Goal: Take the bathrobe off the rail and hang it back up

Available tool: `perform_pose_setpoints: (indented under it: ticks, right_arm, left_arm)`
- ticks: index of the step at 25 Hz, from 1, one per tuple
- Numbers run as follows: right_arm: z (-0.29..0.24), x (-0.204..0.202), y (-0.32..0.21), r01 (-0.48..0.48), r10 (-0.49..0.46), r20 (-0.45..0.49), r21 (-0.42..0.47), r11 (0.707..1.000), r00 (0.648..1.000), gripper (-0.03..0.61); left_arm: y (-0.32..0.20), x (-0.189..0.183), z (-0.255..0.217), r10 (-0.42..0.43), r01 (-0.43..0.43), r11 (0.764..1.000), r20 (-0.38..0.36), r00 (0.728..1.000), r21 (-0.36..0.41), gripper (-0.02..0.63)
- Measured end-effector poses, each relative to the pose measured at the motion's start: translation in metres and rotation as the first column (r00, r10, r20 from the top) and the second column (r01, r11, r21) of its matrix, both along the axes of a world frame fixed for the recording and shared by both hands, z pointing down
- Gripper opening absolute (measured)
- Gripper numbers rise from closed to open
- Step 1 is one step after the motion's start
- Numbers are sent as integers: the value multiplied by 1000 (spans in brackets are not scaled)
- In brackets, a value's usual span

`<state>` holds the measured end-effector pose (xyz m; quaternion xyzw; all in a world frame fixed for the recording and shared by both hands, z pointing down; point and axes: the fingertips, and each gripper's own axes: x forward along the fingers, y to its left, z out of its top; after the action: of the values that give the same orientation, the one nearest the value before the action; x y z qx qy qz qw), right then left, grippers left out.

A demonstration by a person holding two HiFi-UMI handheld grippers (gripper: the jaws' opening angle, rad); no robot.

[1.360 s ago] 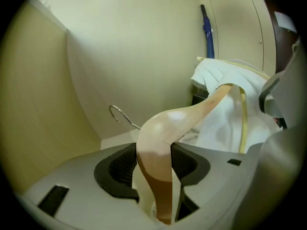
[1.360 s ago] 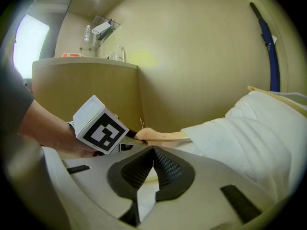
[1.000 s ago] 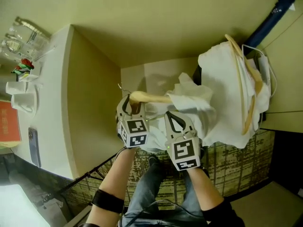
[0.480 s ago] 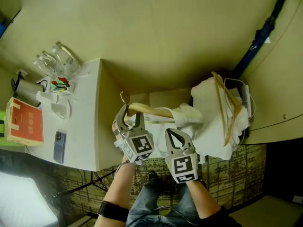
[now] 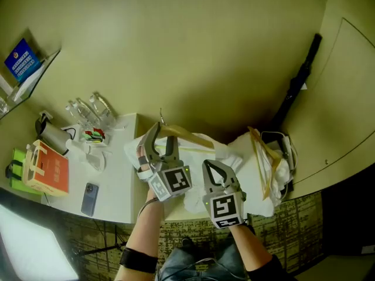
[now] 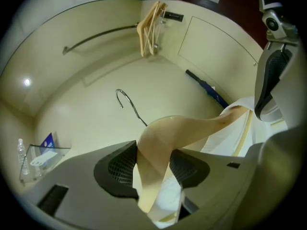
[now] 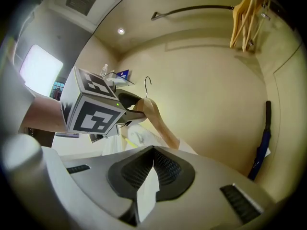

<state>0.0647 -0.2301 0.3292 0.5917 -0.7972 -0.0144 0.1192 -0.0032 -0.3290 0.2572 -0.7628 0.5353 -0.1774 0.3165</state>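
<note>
Robe (image 5: 199, 154) on hanger (image 5: 183, 134), off rail (image 6: 96, 35), held up by counter (image 5: 117, 174) edge. Left gripper (image 5: 163, 138) clamped on hanger neck, right gripper (image 5: 214, 168) shut on pinch of robe cloth. Since a sec ago: whole lot lifted, hook (image 6: 125, 101) now pointing up. Guessing rehang is starting, rail's way above tho.

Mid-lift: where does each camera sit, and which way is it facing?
Head view: on the person's head, looking steeply down at the left gripper, right gripper, forearms and bathrobe.
Left gripper view: on the left gripper, facing up toward the rail; its jaws clamp the wooden hanger; the right gripper at right.
Right gripper view: on the right gripper, facing up the wall; jaws shut on bathrobe cloth; the left gripper at left.
Shared: both gripper views show the rail, spare hangers and umbrella.
</note>
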Motion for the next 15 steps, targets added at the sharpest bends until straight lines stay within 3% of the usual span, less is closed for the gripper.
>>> perform_pose_setpoints:
  ticks: [7,10,15]
  right_arm:
    - [-104,13,-1,-25,36,-71,144,989,997,21]
    - [-158,19,2,-61,87,-102,233,971,991,21]
    - [-234,25,15,-99,147,-119,337,936,982,21]
  left_arm:
    - [3,20,-119,89,-82,988,-47,995,130,206]
    - [12,28,-179,141,-124,969,-68,988,212,206]
    - [26,31,-253,209,-176,944,-92,974,279,206]
